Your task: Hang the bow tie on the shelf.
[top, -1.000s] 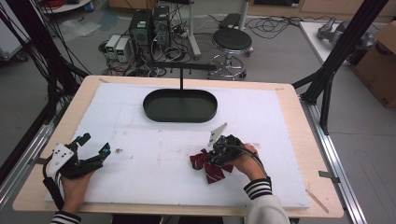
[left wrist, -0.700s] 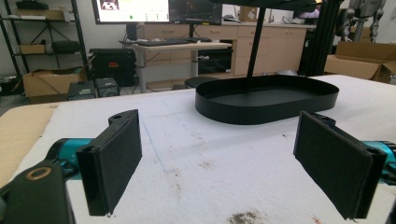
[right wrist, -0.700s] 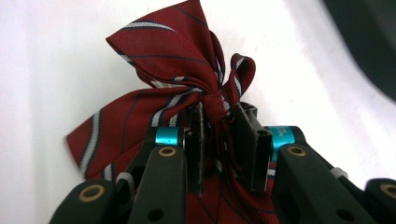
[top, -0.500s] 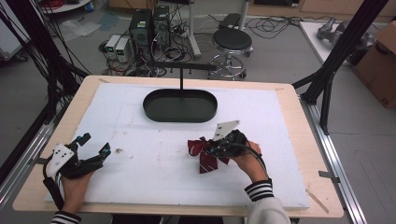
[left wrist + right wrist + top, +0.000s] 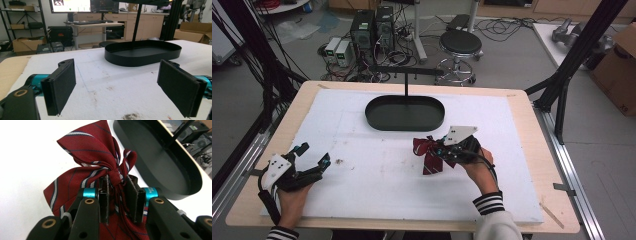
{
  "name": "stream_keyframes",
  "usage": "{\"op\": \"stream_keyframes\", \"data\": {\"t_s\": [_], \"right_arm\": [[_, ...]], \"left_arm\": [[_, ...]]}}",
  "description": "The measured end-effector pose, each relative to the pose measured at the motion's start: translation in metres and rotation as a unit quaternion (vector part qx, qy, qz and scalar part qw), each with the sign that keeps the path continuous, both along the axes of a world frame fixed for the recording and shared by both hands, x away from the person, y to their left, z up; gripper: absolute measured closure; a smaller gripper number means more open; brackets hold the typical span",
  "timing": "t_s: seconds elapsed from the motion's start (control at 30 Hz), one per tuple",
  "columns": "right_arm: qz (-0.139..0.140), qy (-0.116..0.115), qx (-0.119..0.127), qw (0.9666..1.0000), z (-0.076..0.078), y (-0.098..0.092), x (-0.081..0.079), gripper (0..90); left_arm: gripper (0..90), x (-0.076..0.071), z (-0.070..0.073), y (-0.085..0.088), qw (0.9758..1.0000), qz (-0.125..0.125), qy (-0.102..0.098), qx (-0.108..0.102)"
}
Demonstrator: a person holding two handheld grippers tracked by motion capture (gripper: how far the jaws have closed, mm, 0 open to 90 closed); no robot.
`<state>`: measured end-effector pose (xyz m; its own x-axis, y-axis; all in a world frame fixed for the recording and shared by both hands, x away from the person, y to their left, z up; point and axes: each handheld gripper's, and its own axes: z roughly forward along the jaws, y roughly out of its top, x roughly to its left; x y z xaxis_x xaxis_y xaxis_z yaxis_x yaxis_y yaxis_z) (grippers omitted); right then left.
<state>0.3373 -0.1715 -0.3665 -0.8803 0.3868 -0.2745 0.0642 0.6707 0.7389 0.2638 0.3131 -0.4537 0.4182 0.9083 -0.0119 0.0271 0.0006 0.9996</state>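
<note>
Since a second ago the red striped bow tie [image 5: 428, 154] has been lifted off the white mat [image 5: 377, 195] — pinched at its knot by the right gripper [image 5: 443, 151] near the black tray [image 5: 405, 113]; transfer is judged underway; the left gripper [image 5: 312, 156] is held wide, empty.

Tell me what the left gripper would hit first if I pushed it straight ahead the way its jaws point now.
Probably the black oval tray: it lies ahead of the open left gripper, slightly to the right, with bare white table cover between. Depth is uncertain.
</note>
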Motion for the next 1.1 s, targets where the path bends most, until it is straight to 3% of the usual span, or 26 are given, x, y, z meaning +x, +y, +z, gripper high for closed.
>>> {"op": "stream_keyframes", "data": {"t_s": [0.1,0.2,0.3,0.53,0.9,1.1], "right_arm": [[-0.008,-0.013,0.009,0.9998,0.006,0.0,0.0,74.0],[-0.022,-0.04,0.021,0.9987,0.015,0.002,0.0,74.0],[-0.039,-0.067,0.037,0.9963,0.026,0.004,0.002,74.0],[-0.074,-0.105,0.063,0.9897,0.048,0.007,0.012,74.0],[-0.1,-0.123,0.076,0.9845,0.067,0.011,0.032,74.0],[-0.114,-0.131,0.07,0.9824,0.072,0.01,0.042,73.9]], "left_arm": [[15.5,0.0,0.0,0.0,1.0,0.0,0.0,0.001],[15.5,0.0,0.0,0.0,1.0,0.0,0.0,0.001],[15.6,0.0,0.0,0.0,1.0,0.0,0.0,0.001],[15.6,0.0,0.0,0.0,1.0,0.0,0.0,-0.001],[15.5,0.0,0.0,0.0,1.0,0.0,0.0,-0.002],[15.6,0.0,0.0,0.0,1.0,0.0,-0.001,-0.002]]}}
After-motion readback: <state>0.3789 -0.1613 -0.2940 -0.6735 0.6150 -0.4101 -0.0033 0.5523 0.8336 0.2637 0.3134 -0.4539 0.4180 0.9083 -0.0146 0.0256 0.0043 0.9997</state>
